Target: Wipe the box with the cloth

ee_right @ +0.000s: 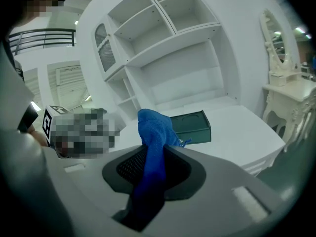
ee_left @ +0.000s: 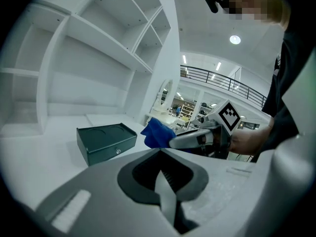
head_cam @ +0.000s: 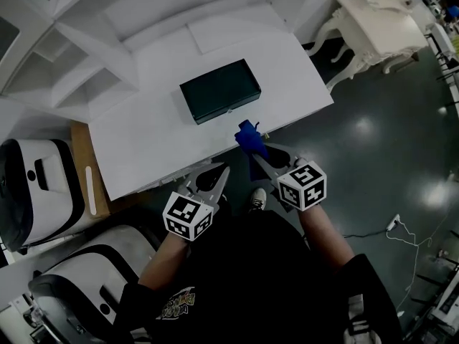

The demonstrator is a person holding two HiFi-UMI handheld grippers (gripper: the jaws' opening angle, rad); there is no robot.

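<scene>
Two tools are held low, both on the near side of the box and off the near edge of the bench (head_cam: 143,145). The left tool (head_cam: 221,172) is seen with its jaws brought together and nothing between them. It is held short of the box's near left corner and well apart from it. The right tool (head_cam: 257,153) is clamped on the blue cloth (head_cam: 248,135), which is pinched along the jaws and bunched out past their tips. That bunch is carried over the bench's near edge, near the right end of the box's near long side yet apart from it. No contact can be made out in any view.

The box (head_cam: 220,90), dark green with its lid shut and a small catch on its near face, is set flat on the bench. Its long axis is laid crosswise to the right tool's reach, with the right end turned a little farther away. From the cloth, the box lies ahead and slightly to the left. Of the two tools, the right is judged the nearer. A short push forward is likely all that is called for before the cloth can be laid on the lid or the near face, and strokes could then be run along the long axis. Wiping is judged not yet begun. Beyond the box, a white shelf unit (head_cam: 79,63) is stood at the bench's far side.
</scene>
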